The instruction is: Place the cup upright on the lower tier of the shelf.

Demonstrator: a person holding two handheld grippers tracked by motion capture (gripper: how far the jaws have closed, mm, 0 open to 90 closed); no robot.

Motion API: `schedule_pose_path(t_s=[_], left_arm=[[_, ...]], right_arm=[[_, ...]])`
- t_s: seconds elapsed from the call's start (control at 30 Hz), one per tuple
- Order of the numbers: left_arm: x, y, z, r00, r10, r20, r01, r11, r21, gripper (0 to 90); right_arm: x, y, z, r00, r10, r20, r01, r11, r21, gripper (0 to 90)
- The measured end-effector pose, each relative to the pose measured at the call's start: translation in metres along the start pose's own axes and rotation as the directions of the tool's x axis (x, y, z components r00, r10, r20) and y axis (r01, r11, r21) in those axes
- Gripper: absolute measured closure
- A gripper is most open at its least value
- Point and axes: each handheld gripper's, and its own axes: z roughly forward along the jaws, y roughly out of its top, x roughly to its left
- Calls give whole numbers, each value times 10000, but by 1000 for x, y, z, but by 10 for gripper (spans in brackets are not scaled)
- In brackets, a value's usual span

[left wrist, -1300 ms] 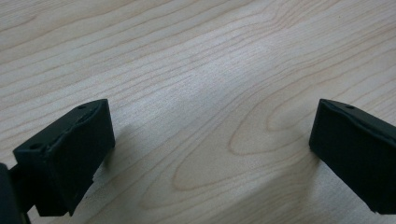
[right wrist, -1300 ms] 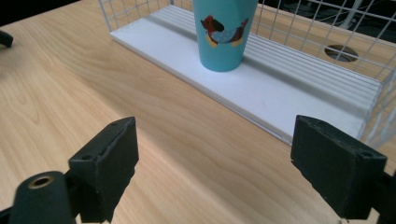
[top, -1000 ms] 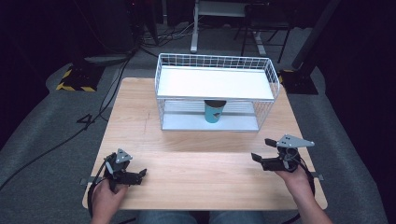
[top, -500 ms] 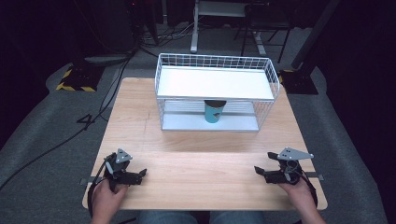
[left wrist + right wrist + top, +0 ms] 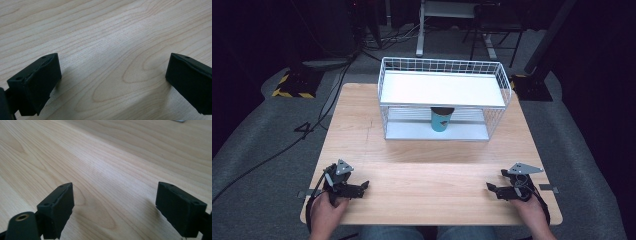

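My left claw point(image 5: 361, 186) rested low on the wooden table point(image 5: 422, 170), jaws wide apart with bare wood between them. The teal cup point(image 5: 442, 120) stood well ahead, inside the wire rack point(image 5: 497, 80). My right claw point(image 5: 492, 189) gaped equally empty.

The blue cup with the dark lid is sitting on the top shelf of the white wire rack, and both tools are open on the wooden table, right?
Not quite. The high view shows the blue cup with the dark lid on the bottom shelf of the white wire rack, under the top one. The left tool and right tool are open at the wooden table.
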Motion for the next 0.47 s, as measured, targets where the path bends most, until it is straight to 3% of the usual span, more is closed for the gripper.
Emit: schedule_pose_path(t_s=[0.17, 0.23, 0.47], left_arm=[[0, 0, 0, 10000, -1, 6, 1, 10000, -3, 5], [0, 0, 0, 10000, 14, 0, -14, 10000, 0, 5], [0, 0, 0, 10000, 26, -3, -26, 10000, 8, 5]], right_arm=[[-1, -2, 1, 9999, -116, 98, 117, 9999, -52, 149], [2, -4, 2, 9989, -388, 262, 391, 9992, -101, 139], [2, -4, 2, 9990, -386, 241, 389, 9992, -94, 134]])
